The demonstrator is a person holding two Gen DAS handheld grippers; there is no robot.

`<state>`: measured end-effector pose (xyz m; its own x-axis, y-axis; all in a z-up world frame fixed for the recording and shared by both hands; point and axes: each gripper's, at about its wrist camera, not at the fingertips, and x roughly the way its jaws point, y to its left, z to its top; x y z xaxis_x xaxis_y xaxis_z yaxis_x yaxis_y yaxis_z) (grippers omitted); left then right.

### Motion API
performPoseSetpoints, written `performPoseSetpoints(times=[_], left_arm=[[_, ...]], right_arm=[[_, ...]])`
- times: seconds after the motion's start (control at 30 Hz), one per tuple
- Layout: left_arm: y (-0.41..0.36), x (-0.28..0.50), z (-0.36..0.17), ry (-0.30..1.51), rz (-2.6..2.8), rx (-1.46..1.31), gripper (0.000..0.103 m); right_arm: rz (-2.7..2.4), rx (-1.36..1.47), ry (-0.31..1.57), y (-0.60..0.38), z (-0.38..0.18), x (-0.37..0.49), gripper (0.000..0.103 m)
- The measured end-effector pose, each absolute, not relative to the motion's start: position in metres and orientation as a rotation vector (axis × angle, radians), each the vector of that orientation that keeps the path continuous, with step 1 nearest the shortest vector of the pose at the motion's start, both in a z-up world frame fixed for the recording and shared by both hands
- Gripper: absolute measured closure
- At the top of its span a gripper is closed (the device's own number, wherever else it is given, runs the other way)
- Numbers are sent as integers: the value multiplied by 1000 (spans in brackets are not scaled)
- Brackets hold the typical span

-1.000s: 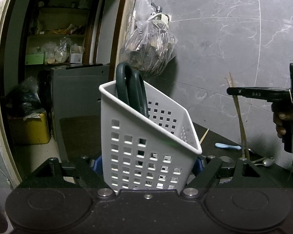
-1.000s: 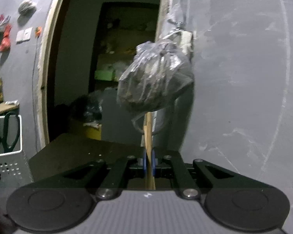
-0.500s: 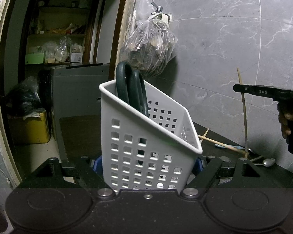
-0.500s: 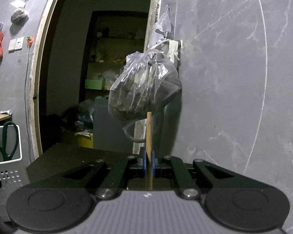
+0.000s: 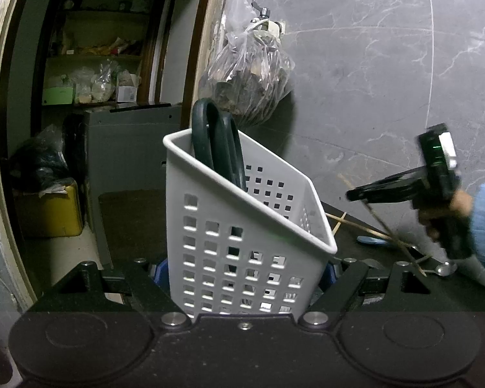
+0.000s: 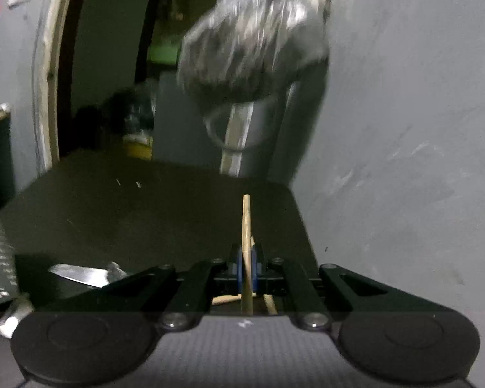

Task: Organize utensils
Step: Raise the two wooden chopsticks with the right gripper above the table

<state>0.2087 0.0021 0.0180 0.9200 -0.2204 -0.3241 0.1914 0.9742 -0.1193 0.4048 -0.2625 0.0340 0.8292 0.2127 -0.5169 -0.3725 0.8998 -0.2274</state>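
Dipping lower since earlier, right gripper (image 6: 247,268) tilts at three o'clock, pinching a chopstick (image 6: 246,226); left gripper (image 5: 242,271) clamps the white basket (image 5: 239,226).

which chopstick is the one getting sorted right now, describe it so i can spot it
Start at the white perforated basket with dark green scissors in it, then look right across the dark countertop to the right hand-held gripper. The wooden chopstick is pinched in its shut pads, slanting down toward the counter. Unlike the loose chopsticks lying flat beside a blue spoon, it is lifted and held.
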Motion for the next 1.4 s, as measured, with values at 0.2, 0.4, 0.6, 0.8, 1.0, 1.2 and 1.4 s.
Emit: performPoseSetpoints(times=[0.2, 0.4, 0.6, 0.8, 1.0, 1.2, 1.4], left_arm=[[3, 210, 17, 346, -212, -91, 20], [4, 211, 17, 350, -216, -97, 20], [5, 213, 17, 354, -219, -104, 20], [6, 214, 17, 356, -220, -107, 20], [6, 215, 18, 358, -221, -107, 20], [6, 215, 18, 357, -221, -107, 20], [6, 215, 18, 358, -221, -108, 20]], right_arm=[[288, -375, 616, -248, 6, 455, 96], [290, -388, 706, -246, -16, 476, 94], [340, -405, 694, -260, -6, 454, 56], [380, -410, 755, -285, 10, 443, 29], [447, -363, 854, -293, 4, 442, 25], [466, -319, 887, -290, 2, 448, 59], [452, -329, 915, -285, 4, 458, 87]])
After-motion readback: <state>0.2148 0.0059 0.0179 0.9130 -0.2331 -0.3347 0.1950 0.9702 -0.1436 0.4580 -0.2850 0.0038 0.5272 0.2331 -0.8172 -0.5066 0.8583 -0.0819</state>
